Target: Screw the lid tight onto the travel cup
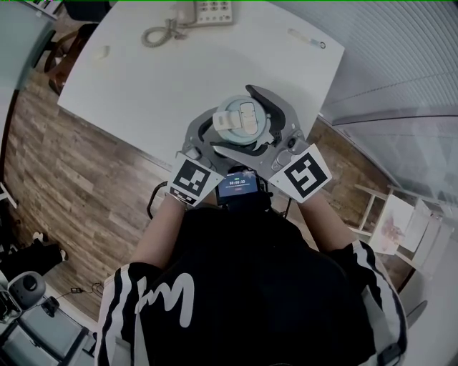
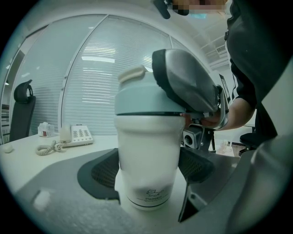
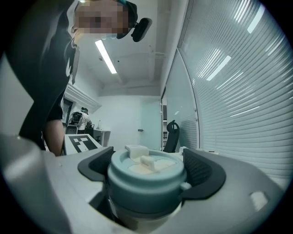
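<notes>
A white travel cup (image 2: 146, 155) with a pale teal lid (image 1: 240, 118) stands upright on the white table (image 1: 143, 78), close to its near edge. My left gripper (image 2: 149, 171) is shut on the cup's body, a dark pad pressed on each side low down. My right gripper (image 3: 147, 171) is shut on the lid (image 3: 146, 176), its pads against the lid's rim on the left and right. In the left gripper view one right jaw covers the lid's (image 2: 142, 98) right side. The lid sits level on the cup, its flip tab up.
A desk phone (image 1: 211, 11) with a coiled cord (image 1: 161, 32) sits at the table's far edge. A slim pen-like object (image 1: 308, 39) lies far right and a small white item (image 1: 104, 51) far left. Wooden floor surrounds the table; an office chair (image 2: 23, 109) stands beyond it.
</notes>
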Available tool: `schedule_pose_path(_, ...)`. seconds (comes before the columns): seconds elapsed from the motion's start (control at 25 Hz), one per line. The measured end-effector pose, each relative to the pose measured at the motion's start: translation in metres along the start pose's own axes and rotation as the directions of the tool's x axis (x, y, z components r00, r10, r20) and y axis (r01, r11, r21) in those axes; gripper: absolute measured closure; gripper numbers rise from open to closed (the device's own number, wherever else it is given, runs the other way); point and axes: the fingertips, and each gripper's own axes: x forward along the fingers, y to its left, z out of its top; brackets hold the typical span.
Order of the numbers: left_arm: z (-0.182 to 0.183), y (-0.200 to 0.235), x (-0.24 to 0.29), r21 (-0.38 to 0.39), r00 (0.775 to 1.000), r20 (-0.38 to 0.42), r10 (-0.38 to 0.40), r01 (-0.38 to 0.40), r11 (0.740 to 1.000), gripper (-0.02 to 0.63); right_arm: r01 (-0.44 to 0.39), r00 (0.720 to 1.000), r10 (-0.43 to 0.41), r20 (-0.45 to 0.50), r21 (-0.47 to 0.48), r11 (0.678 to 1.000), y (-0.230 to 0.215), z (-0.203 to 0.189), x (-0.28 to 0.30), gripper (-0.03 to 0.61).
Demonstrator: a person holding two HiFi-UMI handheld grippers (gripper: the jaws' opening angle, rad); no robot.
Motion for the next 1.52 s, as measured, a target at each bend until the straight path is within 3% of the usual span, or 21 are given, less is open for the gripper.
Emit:
schedule_pose_path(0.6,0.001,-0.002,-0.001,0.010,0.999,-0.020,0.026,-0.026,1.000,0.204,0.136,0.989,-0.137,-0.048,-0.007,0.991,-0.004,-0.005,-0.003,0.109)
schedule_pose_path(0.96,0.002,0.000,-0.004,0.013,0.998,-0.034,0.056,-0.055,0.998,0.206,0.119,0.991,-0.120,-0.060,-0.024,0.993,-0.006,-0.011,-0.004,0.107)
schedule_pose_path(1.52,0.027,0.005,-0.032,0.022,0.994,0.008,0.110,-0.110,0.994,0.207,0.105,0.994,-0.105,-0.027,-0.007,0.994,-0.006,0.008,-0.012,0.107)
